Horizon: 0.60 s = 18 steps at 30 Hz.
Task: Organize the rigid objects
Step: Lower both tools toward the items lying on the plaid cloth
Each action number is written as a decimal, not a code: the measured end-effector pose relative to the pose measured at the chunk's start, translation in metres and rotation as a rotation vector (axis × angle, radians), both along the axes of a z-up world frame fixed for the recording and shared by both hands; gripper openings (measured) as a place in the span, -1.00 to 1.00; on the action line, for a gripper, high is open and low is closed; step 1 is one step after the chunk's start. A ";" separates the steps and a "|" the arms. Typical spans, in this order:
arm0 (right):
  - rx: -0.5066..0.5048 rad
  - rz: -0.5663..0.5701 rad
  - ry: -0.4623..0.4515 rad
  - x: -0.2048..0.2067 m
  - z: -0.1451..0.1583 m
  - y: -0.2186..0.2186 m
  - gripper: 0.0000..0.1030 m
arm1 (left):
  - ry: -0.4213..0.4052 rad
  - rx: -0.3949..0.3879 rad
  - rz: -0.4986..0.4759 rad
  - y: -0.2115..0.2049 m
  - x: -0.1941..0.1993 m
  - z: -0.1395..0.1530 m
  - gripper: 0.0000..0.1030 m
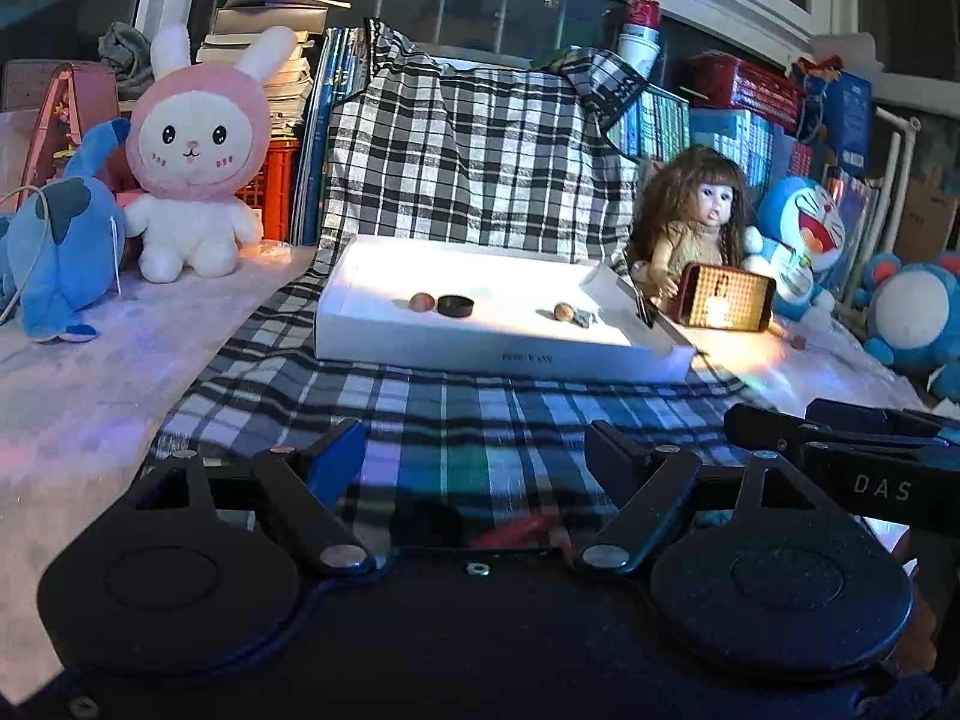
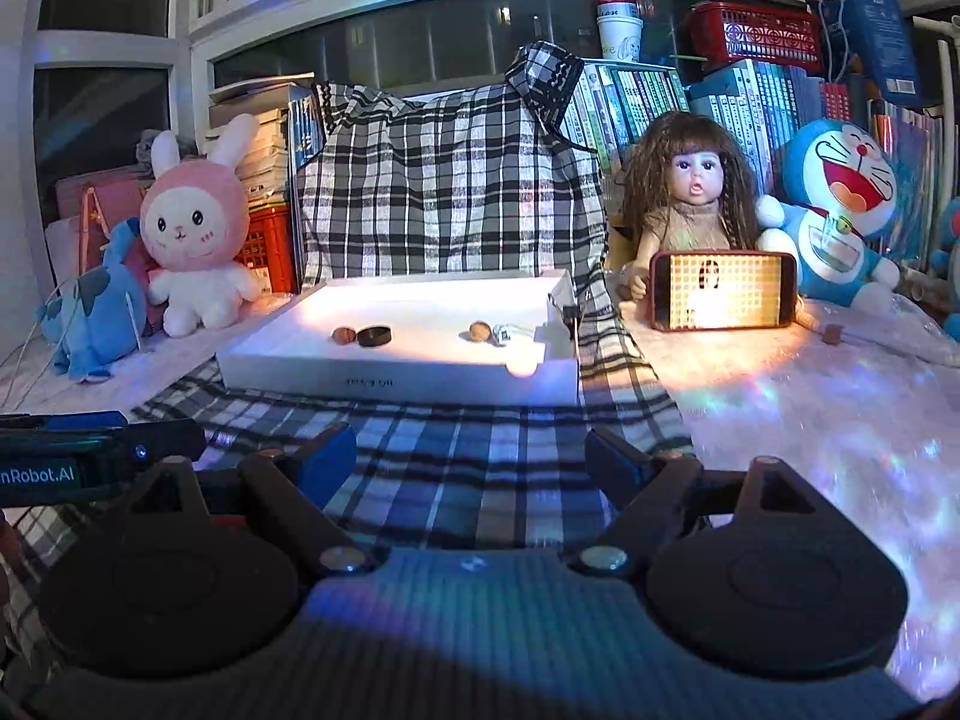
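Both grippers hung low over the black-and-white checked cloth [image 1: 456, 420], well short of the shallow white cardboard tray [image 1: 360, 330] that sat on it. The left gripper [image 1: 474, 450] had its blue-padded jaws spread wide with nothing between them; the right gripper [image 2: 471, 450] was likewise spread and empty.

Inside the tray lay four small pieces in two pairs: a round brown nut [image 2: 343, 334] touching a flat black disc [image 2: 375, 335] toward the left, and a second brown nut [image 2: 478, 330] just beside a small grey metallic piece [image 2: 501, 334] toward the right. A black binder clip [image 2: 570, 309] sat on the tray's right rim. One more small brown piece [image 2: 831, 333] lay outside on the pale cover near the lit phone in a red case [image 2: 723, 299].

The likeliest trouble, I judged, was the nuts: round and hard, they could roll or squirt away from closing pads. Because each pair sat so close, fingers aimed at one piece might nudge its neighbour. The light tray might also slide on the cloth if a finger caught its front wall
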State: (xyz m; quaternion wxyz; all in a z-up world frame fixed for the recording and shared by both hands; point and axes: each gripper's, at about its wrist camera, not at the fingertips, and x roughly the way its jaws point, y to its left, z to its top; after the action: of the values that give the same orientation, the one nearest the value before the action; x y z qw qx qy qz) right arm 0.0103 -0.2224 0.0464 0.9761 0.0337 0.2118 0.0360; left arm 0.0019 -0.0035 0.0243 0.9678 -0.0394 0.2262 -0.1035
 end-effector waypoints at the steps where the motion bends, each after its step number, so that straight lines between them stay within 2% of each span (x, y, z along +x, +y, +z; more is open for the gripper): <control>1: -0.006 0.001 -0.001 -0.004 -0.002 0.001 0.75 | -0.005 0.011 -0.001 -0.002 -0.005 -0.002 0.54; 9: -0.062 0.008 0.005 -0.027 -0.017 0.011 0.76 | 0.002 0.021 -0.003 -0.001 -0.028 -0.018 0.55; 12: -0.088 0.015 0.007 -0.032 -0.022 0.014 0.76 | 0.006 0.047 0.004 0.000 -0.033 -0.025 0.55; 18: -0.090 0.016 0.002 -0.038 -0.024 0.015 0.76 | 0.000 0.062 0.010 0.001 -0.040 -0.030 0.55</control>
State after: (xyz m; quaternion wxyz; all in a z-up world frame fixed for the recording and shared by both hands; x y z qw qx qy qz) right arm -0.0277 -0.2078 0.0229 0.9761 -0.0118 0.2143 0.0340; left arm -0.0384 -0.0029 -0.0060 0.9690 -0.0103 0.2291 -0.0917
